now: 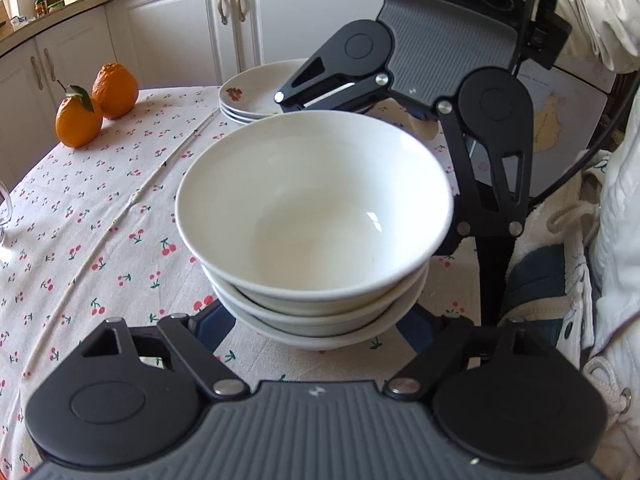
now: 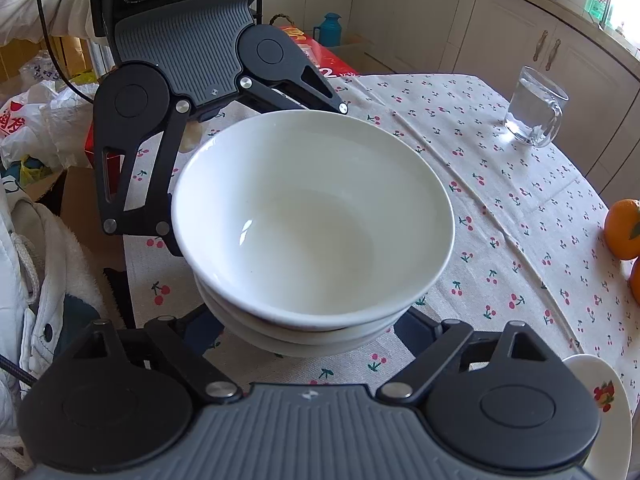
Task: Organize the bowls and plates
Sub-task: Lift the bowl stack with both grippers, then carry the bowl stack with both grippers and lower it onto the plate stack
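Three white bowls [image 1: 316, 216] [image 2: 312, 220] stand nested in one stack on the cherry-print tablecloth [image 1: 100, 220]. My left gripper [image 1: 316, 332] straddles the bottom of the stack, and the bowls hide its blue fingertips. My right gripper [image 2: 308, 336] straddles the same stack from the opposite side. From each view the other gripper's near finger [image 1: 492, 288] [image 2: 124, 296] stands a little apart from the bowls. Both sets of jaws stand wide, and I see no pad pressing. Behind the bowls is a stack of three flowered plates [image 1: 252, 96], and its rim also shows at the lower right of the right wrist view [image 2: 600, 400].
Two oranges [image 1: 96, 104] [image 2: 624, 232] sit near the table's round edge. A glass mug of water [image 2: 534, 108] stands on the far side. A person's white jacket [image 1: 616, 240] is close beside the table. White kitchen cabinets [image 1: 180, 28] lie beyond it.
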### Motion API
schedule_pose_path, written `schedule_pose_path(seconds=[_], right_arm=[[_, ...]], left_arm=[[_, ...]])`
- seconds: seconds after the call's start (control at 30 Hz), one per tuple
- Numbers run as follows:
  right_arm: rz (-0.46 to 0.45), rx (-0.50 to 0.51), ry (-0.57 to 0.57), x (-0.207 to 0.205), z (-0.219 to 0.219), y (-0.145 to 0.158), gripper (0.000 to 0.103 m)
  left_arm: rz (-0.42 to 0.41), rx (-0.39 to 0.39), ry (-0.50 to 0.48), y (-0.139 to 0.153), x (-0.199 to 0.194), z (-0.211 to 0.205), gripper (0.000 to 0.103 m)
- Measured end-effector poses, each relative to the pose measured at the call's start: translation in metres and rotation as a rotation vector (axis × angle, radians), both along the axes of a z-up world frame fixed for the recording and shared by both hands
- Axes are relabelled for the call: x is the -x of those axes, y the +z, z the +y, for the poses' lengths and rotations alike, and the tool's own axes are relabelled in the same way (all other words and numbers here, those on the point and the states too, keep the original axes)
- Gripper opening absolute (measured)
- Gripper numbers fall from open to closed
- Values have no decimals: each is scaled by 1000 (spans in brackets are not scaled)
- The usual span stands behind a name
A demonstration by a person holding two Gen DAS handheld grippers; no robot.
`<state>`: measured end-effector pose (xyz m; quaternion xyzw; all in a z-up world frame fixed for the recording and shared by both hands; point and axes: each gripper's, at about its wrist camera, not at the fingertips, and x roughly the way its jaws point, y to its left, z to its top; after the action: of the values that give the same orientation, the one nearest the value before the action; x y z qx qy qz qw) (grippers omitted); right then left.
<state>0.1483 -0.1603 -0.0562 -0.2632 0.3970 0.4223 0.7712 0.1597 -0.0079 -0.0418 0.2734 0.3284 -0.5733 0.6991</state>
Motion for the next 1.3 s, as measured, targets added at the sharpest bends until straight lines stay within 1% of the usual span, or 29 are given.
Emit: schedule_pose_path(seconds=[0.2, 0.43, 0.6, 0.8, 1.03, 1.17, 1.3], right_arm=[[8, -9, 6, -2, 0, 1, 93], [18, -5, 11, -1, -1, -1, 88], [22, -9, 4, -2, -1, -1, 88], [50, -23, 1, -5, -3, 1, 88], [33, -25, 0, -5, -12, 17, 88], [14, -17, -6, -7, -26, 29, 88], [-16, -7, -24, -8, -49, 43, 88]], left_arm=[[-3, -4, -12, 0, 1, 0, 85], [-3, -16, -16, 1, 0, -1, 85], [2, -26, -10, 1, 1, -3, 85], [10, -27, -6, 6, 2, -3, 85], [-14, -15, -6, 20, 1, -13, 85], [-35, 1, -17, 30, -2, -30, 85], [-62, 25, -39, 41, -10, -52, 85]])
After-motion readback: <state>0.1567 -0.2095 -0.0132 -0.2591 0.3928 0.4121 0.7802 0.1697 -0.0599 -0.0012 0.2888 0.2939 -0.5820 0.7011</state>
